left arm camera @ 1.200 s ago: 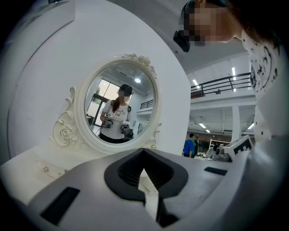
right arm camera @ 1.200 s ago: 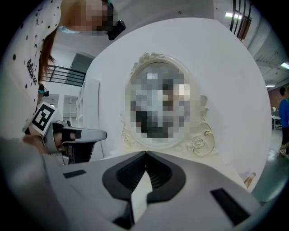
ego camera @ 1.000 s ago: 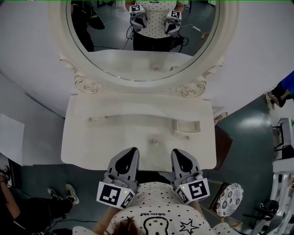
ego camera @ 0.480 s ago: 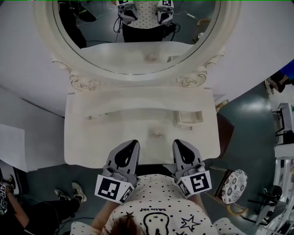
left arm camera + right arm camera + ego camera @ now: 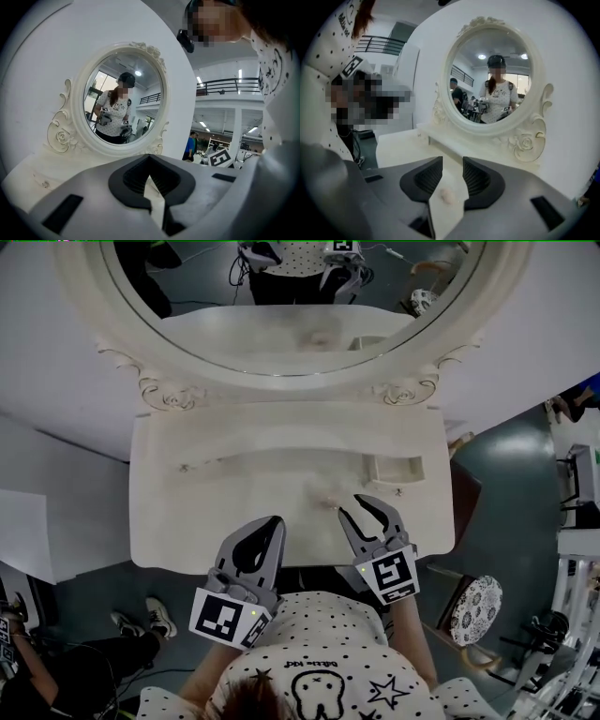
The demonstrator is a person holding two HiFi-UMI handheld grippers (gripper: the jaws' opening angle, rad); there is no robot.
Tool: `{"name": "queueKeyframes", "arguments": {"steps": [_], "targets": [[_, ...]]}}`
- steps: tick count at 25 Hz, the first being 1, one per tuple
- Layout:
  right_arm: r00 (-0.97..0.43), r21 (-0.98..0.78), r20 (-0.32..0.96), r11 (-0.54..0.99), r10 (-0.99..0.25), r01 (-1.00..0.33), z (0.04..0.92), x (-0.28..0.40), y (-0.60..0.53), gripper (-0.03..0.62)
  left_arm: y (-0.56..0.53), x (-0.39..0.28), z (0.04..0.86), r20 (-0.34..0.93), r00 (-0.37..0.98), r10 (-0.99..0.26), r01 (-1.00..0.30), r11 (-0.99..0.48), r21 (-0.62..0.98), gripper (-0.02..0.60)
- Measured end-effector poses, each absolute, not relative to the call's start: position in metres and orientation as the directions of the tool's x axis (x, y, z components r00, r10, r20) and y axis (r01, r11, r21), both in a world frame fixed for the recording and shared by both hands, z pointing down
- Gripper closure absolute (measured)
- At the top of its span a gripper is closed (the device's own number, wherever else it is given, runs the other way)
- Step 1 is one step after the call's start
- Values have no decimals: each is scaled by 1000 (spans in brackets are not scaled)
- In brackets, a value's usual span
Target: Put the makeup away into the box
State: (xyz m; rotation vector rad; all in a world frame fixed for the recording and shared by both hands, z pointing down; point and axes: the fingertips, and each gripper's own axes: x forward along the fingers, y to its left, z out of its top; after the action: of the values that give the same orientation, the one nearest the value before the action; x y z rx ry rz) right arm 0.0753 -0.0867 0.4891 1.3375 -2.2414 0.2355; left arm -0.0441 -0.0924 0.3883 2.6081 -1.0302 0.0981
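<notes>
Opening its jaws, the right gripper (image 5: pixel 352 506) frames the pink makeup piece (image 5: pixel 446 196) on the dressing table (image 5: pixel 187 512) near the box (image 5: pixel 394 468). It looks light and soft, so pinch its middle gently. Meanwhile the left gripper (image 5: pixel 270 526) sits closed, empty.

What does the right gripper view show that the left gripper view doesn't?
Only the right gripper view: the right gripper, jaws opening, and a small pale pink makeup piece seen through their gap, not gripped. Only the left gripper view: the left gripper, jaws together, and a bystander in blue. Both: the white dressing table and its oval, white-framed mirror.
</notes>
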Motion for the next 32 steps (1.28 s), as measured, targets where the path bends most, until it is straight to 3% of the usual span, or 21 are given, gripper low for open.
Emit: {"name": "queueKeyframes", "arguments": {"steps": [17, 32], "targets": [[-399, 118, 752, 703, -525, -701, 610, 65, -107, 401, -102, -43, 402, 216, 723, -656, -688, -652, 319, 586], [-397, 71, 825, 772, -401, -632, 652, 63, -104, 395, -110, -41, 404, 223, 709, -669, -701, -632, 331, 586]]}}
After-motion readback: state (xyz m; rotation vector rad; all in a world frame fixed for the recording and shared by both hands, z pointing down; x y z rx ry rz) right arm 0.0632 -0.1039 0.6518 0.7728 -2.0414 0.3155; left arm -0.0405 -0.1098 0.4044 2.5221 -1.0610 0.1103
